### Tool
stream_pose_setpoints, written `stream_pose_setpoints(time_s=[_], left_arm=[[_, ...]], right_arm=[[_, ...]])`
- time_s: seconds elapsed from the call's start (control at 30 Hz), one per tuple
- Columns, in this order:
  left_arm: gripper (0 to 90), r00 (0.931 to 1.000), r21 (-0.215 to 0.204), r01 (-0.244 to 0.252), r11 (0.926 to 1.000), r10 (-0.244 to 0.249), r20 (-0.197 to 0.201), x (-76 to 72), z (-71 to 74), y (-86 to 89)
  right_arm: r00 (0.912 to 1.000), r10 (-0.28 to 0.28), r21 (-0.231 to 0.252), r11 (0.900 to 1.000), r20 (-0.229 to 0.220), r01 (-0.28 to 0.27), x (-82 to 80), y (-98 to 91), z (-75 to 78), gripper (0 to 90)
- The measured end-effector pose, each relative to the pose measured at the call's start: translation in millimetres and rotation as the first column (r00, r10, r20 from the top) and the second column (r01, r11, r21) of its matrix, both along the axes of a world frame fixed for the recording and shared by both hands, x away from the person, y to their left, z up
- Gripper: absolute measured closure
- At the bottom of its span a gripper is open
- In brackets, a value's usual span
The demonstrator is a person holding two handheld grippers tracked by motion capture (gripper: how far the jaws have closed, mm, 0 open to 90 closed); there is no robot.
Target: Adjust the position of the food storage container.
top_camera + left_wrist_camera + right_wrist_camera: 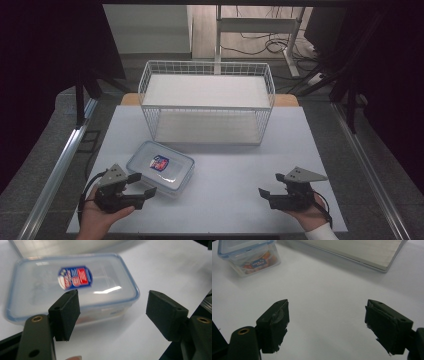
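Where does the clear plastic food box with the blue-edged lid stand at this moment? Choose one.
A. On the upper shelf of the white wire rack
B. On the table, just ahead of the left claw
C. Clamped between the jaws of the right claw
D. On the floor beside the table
B: the food box rests on the table just ahead of the open left claw, in front of the wire rack and untouched.
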State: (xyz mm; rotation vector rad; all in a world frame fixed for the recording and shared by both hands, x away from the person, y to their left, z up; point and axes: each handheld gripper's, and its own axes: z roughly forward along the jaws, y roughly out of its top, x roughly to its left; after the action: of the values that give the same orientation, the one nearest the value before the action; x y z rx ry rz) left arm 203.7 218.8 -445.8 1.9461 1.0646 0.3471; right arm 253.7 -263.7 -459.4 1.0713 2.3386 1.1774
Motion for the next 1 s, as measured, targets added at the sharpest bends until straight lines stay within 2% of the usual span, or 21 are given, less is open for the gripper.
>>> stream_pose_setpoints(time_s=[0.03, 0.1, 0.2, 0.3, 0.5, 0.8, 0.97, 1.0], left_arm=[[27.3, 0.9999, -0.001, 0.0, 1.0, 0.0, 0.011, 2.6, 8.6, 2.8], [28.1, 0.9998, 0.001, -0.001, 1.0, 0.001, 0.018, 6.4, 16.6, 6.3], [28.6, 0.9997, 0.016, 0.002, 0.9999, -0.002, 0.024, 11.2, 23.2, 10.3], [30.1, 0.9999, 0.028, -0.008, 0.9996, 0.007, 0.015, 23.9, 29.5, 21.6], [31.5, 0.9993, 0.017, -0.035, 0.9993, 0.035, -0.013, 37.4, 25.8, 34.7], [35.5, 0.9954, 0.024, -0.086, 0.996, 0.087, -0.041, 51.7, 18.7, 46.1], [43.4, 0.9891, 0.018, -0.128, 0.9915, 0.129, -0.07, 70.8, 14.9, 57.3], [44.7, 0.9891, 0.018, -0.128, 0.9915, 0.129, -0.07, 70.8, 14.9, 57.3]], right_arm=[[1.0, -0.001, 0.001, 1.0, -0.001, 0.001, 0.1, 0.0, 0.0, 20.2], [1.0, -0.003, -0.002, 1.0, -0.006, 0.003, 0.3, 0.8, -0.8, 20.4], [1.0, -0.001, -0.012, 0.9999, -0.006, 0.001, 0.6, 1.7, -1.8, 20.6], [0.9999, -0.009, -0.02, 0.9998, -0.012, 0.009, 1.5, 3.1, -3.4, 20.7], [0.9997, -0.014, -0.039, 0.9991, -0.021, 0.013, 1.8, 5.1, -6.5, 20.9], [0.9996, -0.016, -0.045, 0.9989, -0.024, 0.015, 2.3, 4.5, -7.5, 21.1], [0.9995, -0.019, -0.051, 0.9985, -0.025, 0.018, 2.9, 3.7, -7.9, 21.2], [0.9995, -0.019, -0.051, 0.9985, -0.025, 0.018, 2.9, 3.7, -7.9, 21.2]])
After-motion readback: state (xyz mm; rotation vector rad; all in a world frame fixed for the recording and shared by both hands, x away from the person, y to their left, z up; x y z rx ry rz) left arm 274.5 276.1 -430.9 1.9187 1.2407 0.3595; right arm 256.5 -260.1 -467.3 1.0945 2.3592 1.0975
